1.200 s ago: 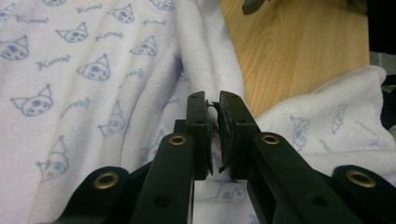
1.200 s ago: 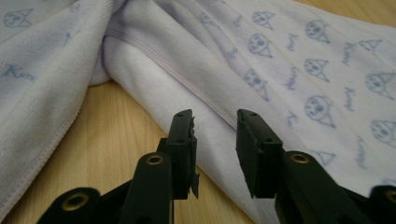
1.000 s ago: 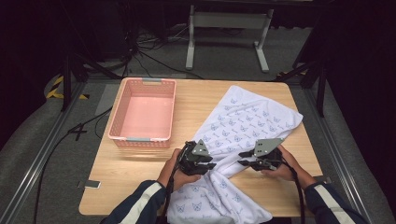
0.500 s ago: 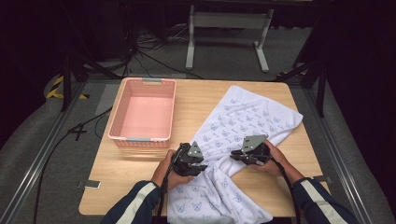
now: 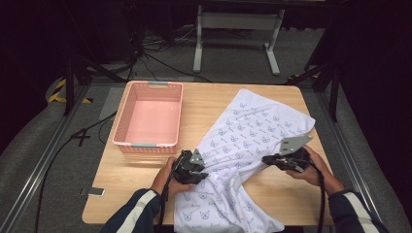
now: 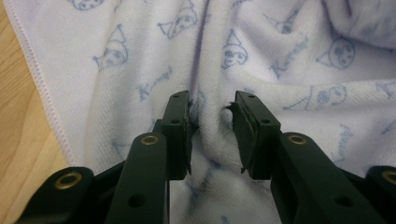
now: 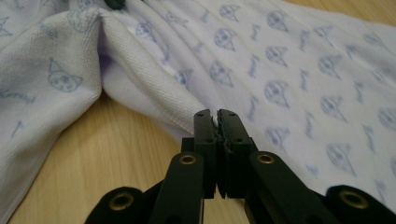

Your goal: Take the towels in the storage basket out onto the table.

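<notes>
My left gripper pinches a bunched fold of the white towel, which sprawls across the table. My right gripper has just clamped its edge.

Bare table left of towel; pink basket behind it.

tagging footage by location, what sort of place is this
Probably a recording studio or lab: a light wooden table against black surroundings, loose cables on grey carpet, a grey metal stand, metal floor rails.
</notes>
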`<state>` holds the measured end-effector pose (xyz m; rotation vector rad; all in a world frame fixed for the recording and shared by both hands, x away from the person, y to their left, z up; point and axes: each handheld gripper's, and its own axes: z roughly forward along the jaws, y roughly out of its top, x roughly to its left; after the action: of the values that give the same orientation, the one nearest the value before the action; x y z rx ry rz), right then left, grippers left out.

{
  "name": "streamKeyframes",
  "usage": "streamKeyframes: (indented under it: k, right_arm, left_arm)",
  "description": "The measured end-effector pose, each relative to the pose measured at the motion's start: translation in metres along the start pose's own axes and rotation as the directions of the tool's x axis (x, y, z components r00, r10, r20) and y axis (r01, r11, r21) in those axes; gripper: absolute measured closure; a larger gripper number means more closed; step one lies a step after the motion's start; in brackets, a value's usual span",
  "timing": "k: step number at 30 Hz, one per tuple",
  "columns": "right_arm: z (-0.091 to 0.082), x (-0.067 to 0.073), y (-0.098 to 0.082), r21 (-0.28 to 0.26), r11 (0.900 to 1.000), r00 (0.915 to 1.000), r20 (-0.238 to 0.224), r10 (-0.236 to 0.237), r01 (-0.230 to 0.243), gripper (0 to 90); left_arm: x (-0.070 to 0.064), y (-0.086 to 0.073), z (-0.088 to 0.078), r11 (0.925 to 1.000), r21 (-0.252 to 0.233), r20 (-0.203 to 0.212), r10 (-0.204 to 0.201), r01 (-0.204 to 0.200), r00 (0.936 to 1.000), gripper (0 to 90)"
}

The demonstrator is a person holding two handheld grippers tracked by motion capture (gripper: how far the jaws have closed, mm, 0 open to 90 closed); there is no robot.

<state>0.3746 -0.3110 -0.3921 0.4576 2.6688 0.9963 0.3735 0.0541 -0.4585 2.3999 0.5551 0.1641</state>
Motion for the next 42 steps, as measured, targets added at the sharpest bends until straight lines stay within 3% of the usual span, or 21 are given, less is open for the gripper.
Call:
streamKeyframes:
  k: [4,7,11,13,14,15,18,19,20,21,23,25,27,28,30,31,33,34,36,42]
  right_arm:
    - [-0.038,-0.007,-0.031,0.000,0.996,0.9924,0.083,0.091,-0.091,87.7]
    - [-0.056,-0.016,-0.054,0.019,0.986,0.9792,0.124,0.161,-0.165,87.8]
    - [-0.056,-0.030,-0.073,0.089,0.971,0.9601,0.195,0.200,-0.221,87.8]
    - [-0.052,-0.037,-0.078,0.117,0.963,0.9476,0.242,0.208,-0.242,87.7]
    - [-0.052,-0.037,-0.078,0.117,0.963,0.9476,0.242,0.208,-0.242,87.7]
    - [-0.046,-0.045,-0.081,0.116,0.959,0.9367,0.272,0.220,-0.259,87.5]
    - [-0.031,-0.058,-0.083,0.127,0.949,0.9169,0.321,0.237,-0.290,81.6]
    - [-0.028,-0.059,-0.083,0.118,0.948,0.9060,0.350,0.238,-0.295,76.1]
    - [-0.028,-0.058,-0.081,0.109,0.948,0.9015,0.358,0.243,-0.299,71.6]
    - [-0.032,-0.056,-0.078,0.086,0.948,0.8944,0.368,0.254,-0.305,62.9]
    - [-0.042,-0.049,-0.074,0.007,0.951,0.8932,0.346,0.288,-0.309,59.2]
    - [-0.045,-0.045,-0.071,-0.029,0.951,0.8917,0.340,0.299,-0.307,58.2]
    - [-0.041,-0.042,-0.069,-0.042,0.953,0.8971,0.327,0.297,-0.300,59.0]
    - [-0.034,-0.039,-0.067,-0.028,0.958,0.9013,0.332,0.278,-0.285,60.0]
    - [-0.022,-0.036,-0.065,0.002,0.960,0.9102,0.319,0.264,-0.279,61.0]
    - [-0.013,-0.035,-0.065,0.034,0.961,0.9163,0.311,0.252,-0.276,62.1]
    - [-0.001,-0.032,-0.069,0.100,0.953,0.9203,0.305,0.245,-0.287,63.6]
    - [0.000,-0.031,-0.071,0.113,0.949,0.9197,0.304,0.249,-0.294,63.8]
    - [-0.004,-0.028,-0.079,0.110,0.934,0.9105,0.286,0.299,-0.341,63.7]
    - [-0.022,-0.004,-0.096,0.105,0.925,0.9043,0.276,0.325,-0.365,58.6]
  left_arm:
    - [-0.004,0.001,0.000,1.0000,0.006,-0.002,0.004,-0.004,1.0000,66.3]
    - [-0.011,0.005,0.004,0.9999,0.004,0.047,0.016,-0.016,0.9988,66.9]
    - [-0.036,0.020,0.015,0.9948,0.017,0.072,0.099,-0.101,0.9924,66.6]
    - [-0.048,0.031,0.023,0.9893,0.023,0.096,0.141,-0.144,0.9853,66.4]
    - [-0.048,0.031,0.023,0.9893,0.023,0.096,0.141,-0.144,0.9853,65.8]
    - [-0.053,0.034,0.026,0.9885,0.024,0.100,0.146,-0.149,0.9841,65.8]
    - [-0.057,0.042,0.031,0.9848,0.025,0.119,0.168,-0.172,0.9786,64.7]
    - [-0.055,0.044,0.031,0.9883,0.013,0.105,0.150,-0.152,0.9831,61.6]
    - [-0.047,0.046,0.030,0.9888,-0.017,0.055,0.149,-0.148,0.9873,57.0]
    - [-0.041,0.048,0.029,0.9923,-0.036,0.029,0.120,-0.119,0.9924,52.0]
    - [-0.028,0.052,0.029,0.9960,-0.056,0.021,0.071,-0.069,0.9973,50.8]
    - [-0.020,0.057,0.032,0.9951,-0.035,-0.047,0.091,-0.093,0.9947,51.7]
    - [-0.012,0.059,0.038,0.9954,-0.050,-0.060,0.078,-0.081,0.9951,51.8]
    - [-0.010,0.059,0.042,0.9972,-0.032,-0.052,0.066,-0.068,0.9965,52.8]
    - [-0.007,0.057,0.047,0.9961,-0.022,-0.045,0.084,-0.085,0.9954,53.5]
    - [-0.006,0.057,0.047,0.9977,-0.019,-0.035,0.064,-0.065,0.9973,54.4]
    - [-0.007,0.056,0.045,0.9976,-0.008,-0.020,0.068,-0.068,0.9975,54.6]
    - [-0.008,0.054,0.043,0.9972,-0.008,-0.017,0.074,-0.074,0.9971,55.2]
    - [-0.011,0.050,0.041,0.9982,-0.007,0.010,0.060,-0.060,0.9982,56.5]
    - [-0.031,0.027,0.025,0.9972,-0.019,0.023,0.073,-0.072,0.9971,58.0]
